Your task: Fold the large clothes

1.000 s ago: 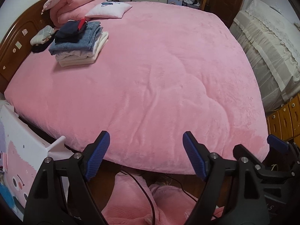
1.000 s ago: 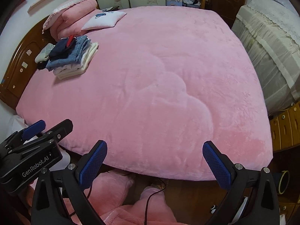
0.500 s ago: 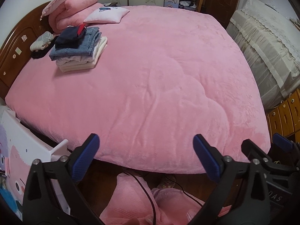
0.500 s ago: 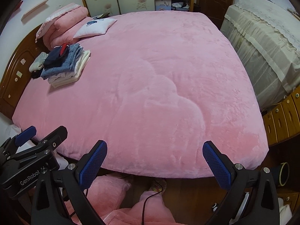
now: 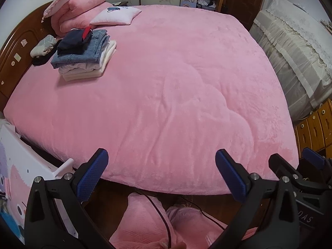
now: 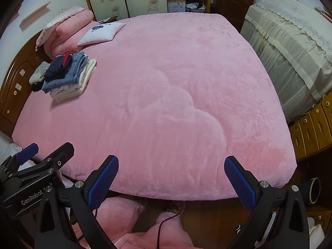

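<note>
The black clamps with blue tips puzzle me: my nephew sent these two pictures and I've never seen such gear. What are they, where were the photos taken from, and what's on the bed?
They are handheld two-finger grippers, one per hand, each carrying a fisheye camera looking along its fingers. One picture comes from the left gripper, the other from the right gripper. Both are open and hold nothing. Ahead lies a bed with a pink blanket. Near the headboard sit a stack of folded clothes, a white cushion and a folded pink quilt.

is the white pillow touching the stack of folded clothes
Apart. The left wrist view shows a strip of pink blanket between the pillow and the stack.
</note>
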